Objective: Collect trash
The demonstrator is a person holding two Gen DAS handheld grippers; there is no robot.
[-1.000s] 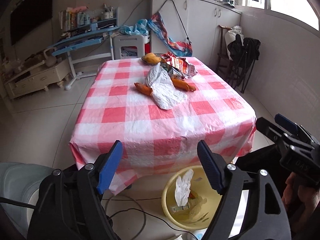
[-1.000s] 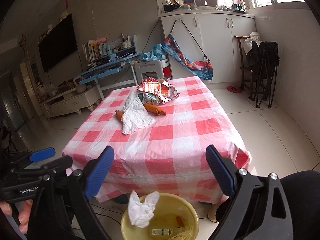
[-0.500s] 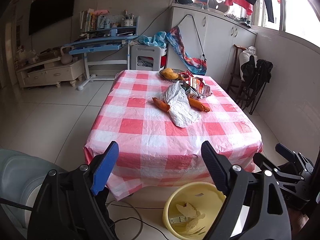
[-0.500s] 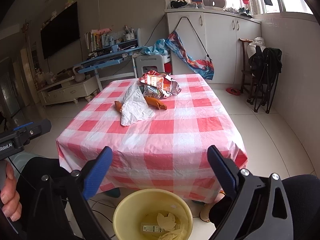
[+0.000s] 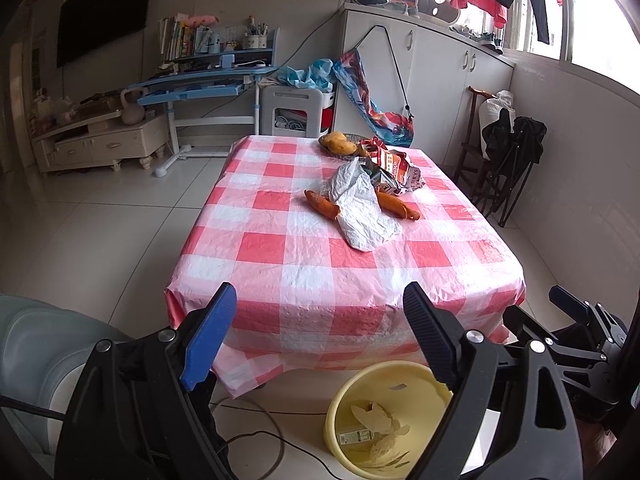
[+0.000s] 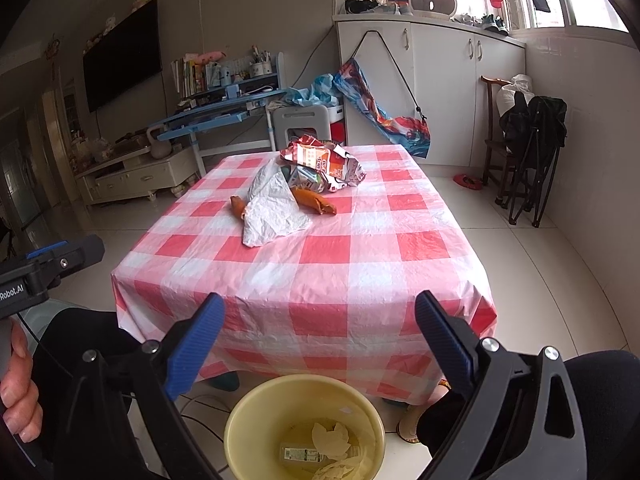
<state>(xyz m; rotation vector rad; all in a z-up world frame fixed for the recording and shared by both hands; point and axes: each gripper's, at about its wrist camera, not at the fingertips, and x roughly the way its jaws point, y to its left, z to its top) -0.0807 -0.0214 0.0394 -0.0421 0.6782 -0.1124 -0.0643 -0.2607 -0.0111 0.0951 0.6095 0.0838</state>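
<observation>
Both tongs, left tongs (image 5: 316, 334) and right tongs (image 6: 318, 334), spread and empty above yellow bin (image 6: 236, 432). Left jaws have just been opening, nothing between them; drop step looks done. Next: reach white wrapper (image 5: 360, 216) on desk (image 5: 304, 264).

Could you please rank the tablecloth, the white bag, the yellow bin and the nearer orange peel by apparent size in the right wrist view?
1. Tablecloth
2. Yellow bin, though nearness to the camera enlarges it
3. White bag
4. Orange peel
</observation>
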